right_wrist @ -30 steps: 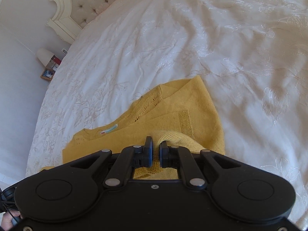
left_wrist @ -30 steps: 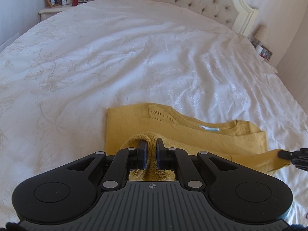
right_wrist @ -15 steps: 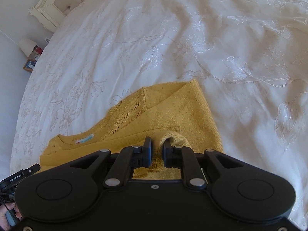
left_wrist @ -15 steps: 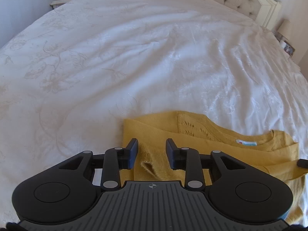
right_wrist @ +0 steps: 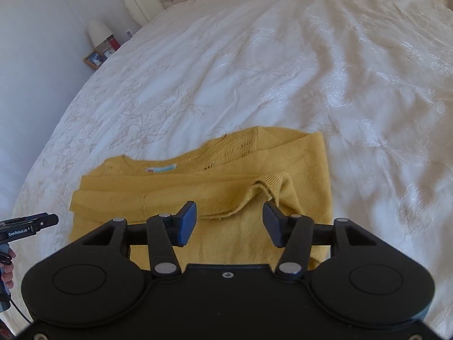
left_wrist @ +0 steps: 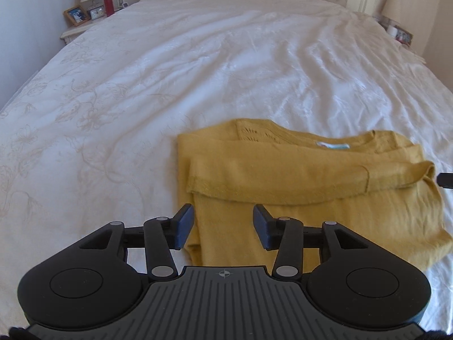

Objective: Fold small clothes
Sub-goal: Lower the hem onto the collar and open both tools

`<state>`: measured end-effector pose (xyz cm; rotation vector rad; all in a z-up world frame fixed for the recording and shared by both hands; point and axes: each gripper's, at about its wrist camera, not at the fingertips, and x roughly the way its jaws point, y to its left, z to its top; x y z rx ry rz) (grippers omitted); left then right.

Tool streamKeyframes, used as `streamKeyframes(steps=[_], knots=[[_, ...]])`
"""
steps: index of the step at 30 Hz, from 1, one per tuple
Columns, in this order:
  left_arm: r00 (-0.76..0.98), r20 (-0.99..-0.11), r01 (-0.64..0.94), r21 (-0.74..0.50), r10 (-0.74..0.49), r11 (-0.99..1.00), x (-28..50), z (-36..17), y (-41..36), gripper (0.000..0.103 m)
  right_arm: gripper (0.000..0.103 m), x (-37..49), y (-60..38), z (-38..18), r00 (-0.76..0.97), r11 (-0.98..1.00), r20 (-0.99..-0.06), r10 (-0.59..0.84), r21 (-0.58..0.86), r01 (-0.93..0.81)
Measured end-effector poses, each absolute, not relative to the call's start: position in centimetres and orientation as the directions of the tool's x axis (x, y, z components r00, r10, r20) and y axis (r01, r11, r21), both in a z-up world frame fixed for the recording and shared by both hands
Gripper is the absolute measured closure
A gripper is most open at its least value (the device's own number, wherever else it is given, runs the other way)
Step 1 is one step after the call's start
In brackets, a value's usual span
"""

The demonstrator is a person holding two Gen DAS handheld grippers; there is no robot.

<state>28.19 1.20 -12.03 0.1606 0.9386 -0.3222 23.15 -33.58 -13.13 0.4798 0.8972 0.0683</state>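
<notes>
- The mustard-yellow knitted sweater (left_wrist: 297,181) lies folded on the white embroidered bedspread (left_wrist: 198,70), at six o'clock.
- The left gripper (left_wrist: 223,222) has just been spreading; nothing is pinched.
- The right gripper (right_wrist: 229,222) likewise, fingers clear above the knit.

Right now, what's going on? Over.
Left gripper and right gripper just opened, empty. Mustard-yellow knitted sweater lies folded on white bedspread. Nothing obstructing.

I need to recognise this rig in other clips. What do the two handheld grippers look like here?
Both are matte black. Each has two round side lobes with disc recesses, silver pivot pins on the linkage arms, and dark blue pads on the fingers. The left gripper has a ribbed grey centre plate with a small crosshair mark; the right gripper has a plain black one. Seen from the right wrist, the left one carries white lettering and a black cable.
</notes>
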Motion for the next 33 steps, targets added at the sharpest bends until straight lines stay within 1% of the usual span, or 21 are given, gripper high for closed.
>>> streamKeyframes(steps=[5,9,12,15,18,22,24,26,29,33], knots=[[0.476,-0.846,0.395,-0.038,-0.24,0.918,27.5,-14.3,-1.4,0.058,0.044,22.9,-30.6,-14.6,0.55,0.921,-0.777,0.306,0.389,0.037],[0.463,-0.853,0.425,-0.026,-0.242,0.905,29.2,-15.5,-2.7,0.058,0.044,24.4,-30.5,-15.8,0.527,0.937,-0.796,0.297,0.349,-0.001],[0.473,-0.854,0.43,0.01,-0.216,0.903,32.1,-16.0,-3.2,0.058,0.044,26.2,-31.8,-16.5,0.525,0.946,-0.805,0.277,0.325,-0.001],[0.498,-0.846,0.393,0.027,-0.188,0.919,35.4,-16.0,-3.1,0.058,0.044,28.8,-33.9,-17.2,0.529,0.956,-0.817,0.228,0.292,0.04],[0.522,-0.837,0.317,0.01,-0.165,0.948,38.6,-15.5,-2.3,0.058,0.044,30.9,-36.7,-17.5,0.544,0.949,-0.82,0.181,0.29,0.122],[0.566,-0.814,0.219,0.0,-0.127,0.976,40.6,-14.4,-0.9,0.058,0.044,31.5,-38.6,-17.1,0.572,0.946,-0.813,0.107,0.26,0.194],[0.581,-0.806,0.192,0.004,-0.111,0.981,40.3,-13.5,-0.3,0.058,0.044,31.1,-39.3,-16.5,0.587,0.938,-0.805,0.09,0.267,0.223],[0.595,-0.794,0.202,-0.001,-0.124,0.979,39.3,-12.8,0.0,0.058,0.043,30.0,-39.3,-15.7,0.611,0.936,-0.786,0.092,0.278,0.216],[0.595,-0.79,0.254,0.008,-0.15,0.967,36.5,-12.2,-0.4,0.057,0.04,28.2,-38.2,-14.7,0.628,0.944,-0.771,0.106,0.277,0.181],[0.568,-0.805,0.319,0.021,-0.174,0.948,32.0,-13.2,-1.5,0.057,0.04,26.1,-35.2,-14.2,0.613,0.957,-0.776,0.148,0.27,0.111]])
